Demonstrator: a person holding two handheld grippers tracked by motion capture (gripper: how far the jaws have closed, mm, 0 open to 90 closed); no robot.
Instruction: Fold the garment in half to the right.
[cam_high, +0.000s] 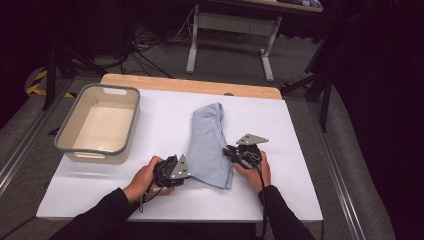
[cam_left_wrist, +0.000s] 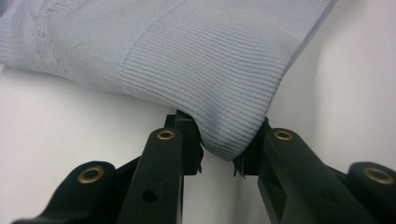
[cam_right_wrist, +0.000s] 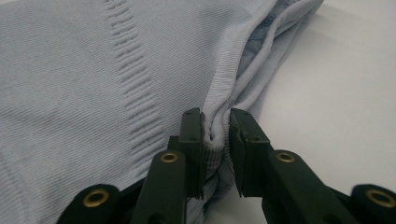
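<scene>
While both grippers' jaws pinch the folded cloth's (cam_high: 210, 145) near edges, bare table (cam_high: 300, 165) lies around them.

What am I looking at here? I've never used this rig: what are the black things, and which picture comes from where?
A person sits at a white table and holds a hand-operated gripper in each hand. The high view looks down from above: the left gripper and right gripper flank a folded light-blue garment. A grey-rimmed tub stands to the left. The other two pictures come from cameras riding on the grippers. The black fingers of the left one pinch a corner of the garment; those of the right clamp its bunched edge.
</scene>
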